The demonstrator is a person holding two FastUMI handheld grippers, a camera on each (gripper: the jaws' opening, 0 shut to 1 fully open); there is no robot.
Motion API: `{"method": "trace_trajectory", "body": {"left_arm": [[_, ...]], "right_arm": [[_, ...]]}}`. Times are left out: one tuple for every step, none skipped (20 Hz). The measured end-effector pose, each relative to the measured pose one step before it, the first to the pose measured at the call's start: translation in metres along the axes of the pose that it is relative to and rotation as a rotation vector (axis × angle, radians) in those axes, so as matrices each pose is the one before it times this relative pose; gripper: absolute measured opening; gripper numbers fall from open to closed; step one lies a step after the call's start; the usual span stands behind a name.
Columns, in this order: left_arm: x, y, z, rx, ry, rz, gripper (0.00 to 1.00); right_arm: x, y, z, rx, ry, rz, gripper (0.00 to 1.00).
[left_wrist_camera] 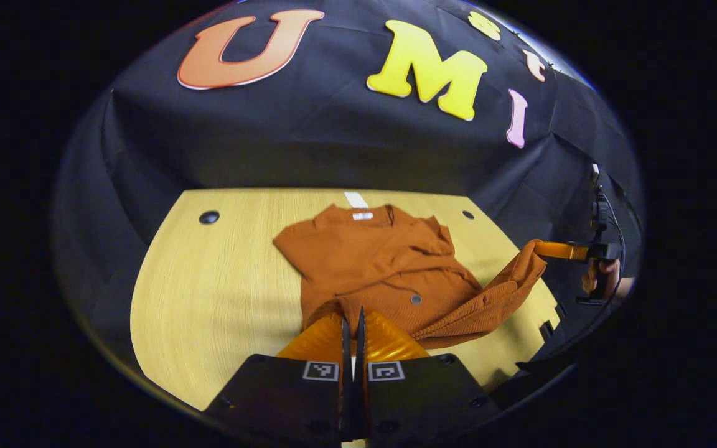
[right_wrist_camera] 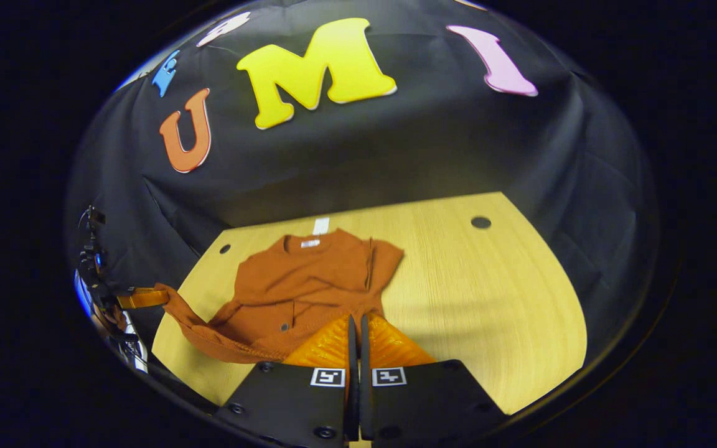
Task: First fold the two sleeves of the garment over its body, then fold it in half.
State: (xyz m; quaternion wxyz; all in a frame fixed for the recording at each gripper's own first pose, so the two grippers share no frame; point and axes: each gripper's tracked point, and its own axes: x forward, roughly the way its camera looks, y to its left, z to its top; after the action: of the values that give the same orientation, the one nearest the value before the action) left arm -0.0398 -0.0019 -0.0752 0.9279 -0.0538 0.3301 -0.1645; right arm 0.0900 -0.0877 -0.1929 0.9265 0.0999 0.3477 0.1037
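Left tool pinching garment hem, right tool likewise

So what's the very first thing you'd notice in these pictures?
The rust-orange garment lying on the pale wooden table, its collar toward the black wall. Its near hem is lifted off the table, pinched at one corner by the left gripper and at the other by the right gripper.
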Motion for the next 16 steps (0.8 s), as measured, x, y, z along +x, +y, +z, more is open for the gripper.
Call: {"method": "trace_trajectory", "body": {"left_arm": [[0.00480, -0.00099, 0.01951, -0.01866, -0.02324, -0.02176, 0.03], [0.00882, 0.00167, 0.02204, -0.01496, -0.02588, -0.01254, 0.03], [0.00936, 0.00345, 0.01923, -0.00974, -0.02974, -0.00709, 0.03], [0.01105, 0.00453, 0.01787, -0.01074, -0.02081, -0.00354, 0.03], [0.01210, 0.00619, 0.01519, -0.00454, -0.01534, 0.00311, 0.03], [0.02096, 0.00794, 0.01698, 0.00333, -0.01642, 0.00923, 0.03], [0.01687, 0.00678, 0.00650, 0.00533, 0.00224, 0.00769, 0.03], [0.02204, 0.00773, 0.00297, 0.00116, 0.01424, 0.01107, 0.03], [0.01799, 0.00565, -0.00005, -0.00769, 0.01398, 0.00284, 0.03], [0.02008, 0.00466, -0.00079, -0.01128, 0.01959, 0.00595, 0.03], [0.01643, 0.00861, -0.00069, -0.00445, 0.01532, 0.01713, 0.03], [0.01697, 0.01015, -0.00125, -0.00598, 0.01281, 0.01604, 0.03], [0.01601, 0.00988, -0.00148, -0.00546, 0.01196, 0.01386, 0.03], [0.01685, 0.00947, -0.00327, -0.01080, 0.01391, 0.01209, 0.03], [0.01544, 0.00990, -0.00376, -0.01791, 0.01197, 0.01725, 0.03], [0.01433, 0.00866, -0.00470, -0.03215, 0.01554, 0.01250, 0.03]], "right_arm": [[0.01134, 0.00218, 0.01892, -0.01998, -0.02089, 0.00564, 0.01], [0.01044, 0.00287, 0.01586, -0.01681, -0.01138, 0.00276, 0.01], [0.01317, 0.00189, 0.01565, -0.00903, -0.01104, 0.00424, 0.01], [0.01475, 0.00032, 0.01462, -0.00828, -0.01323, -0.00125, 0.01], [0.01637, 0.00018, 0.01333, -0.01532, -0.01345, 0.00079, 0.01], [0.02439, -0.00214, 0.01519, -0.02050, -0.00793, -0.00701, 0.01], [0.01638, 0.00122, 0.00749, -0.01036, -0.00426, 0.00220, 0.01], [0.02251, -0.00234, 0.00620, -0.01673, -0.00103, -0.00413, 0.01], [0.02647, -0.00674, 0.00108, -0.01528, 0.00851, -0.00982, 0.01], [0.01895, -0.00303, -0.00008, -0.00147, 0.00824, -0.00063, 0.01], [0.01852, -0.00473, -0.00293, 0.00193, 0.01476, -0.00345, 0.01], [0.02078, -0.00510, -0.00622, 0.01066, 0.01875, -0.00323, 0.01], [0.01913, -0.00567, -0.00489, 0.01024, 0.01430, -0.00339, 0.01], [0.01651, -0.00600, -0.00626, 0.00261, 0.01212, -0.00522, 0.01], [0.01565, -0.00917, -0.00667, 0.00830, 0.01464, -0.01291, 0.01], [0.01329, -0.00616, -0.00727, 0.01477, 0.02435, -0.01096, 0.01]]}}
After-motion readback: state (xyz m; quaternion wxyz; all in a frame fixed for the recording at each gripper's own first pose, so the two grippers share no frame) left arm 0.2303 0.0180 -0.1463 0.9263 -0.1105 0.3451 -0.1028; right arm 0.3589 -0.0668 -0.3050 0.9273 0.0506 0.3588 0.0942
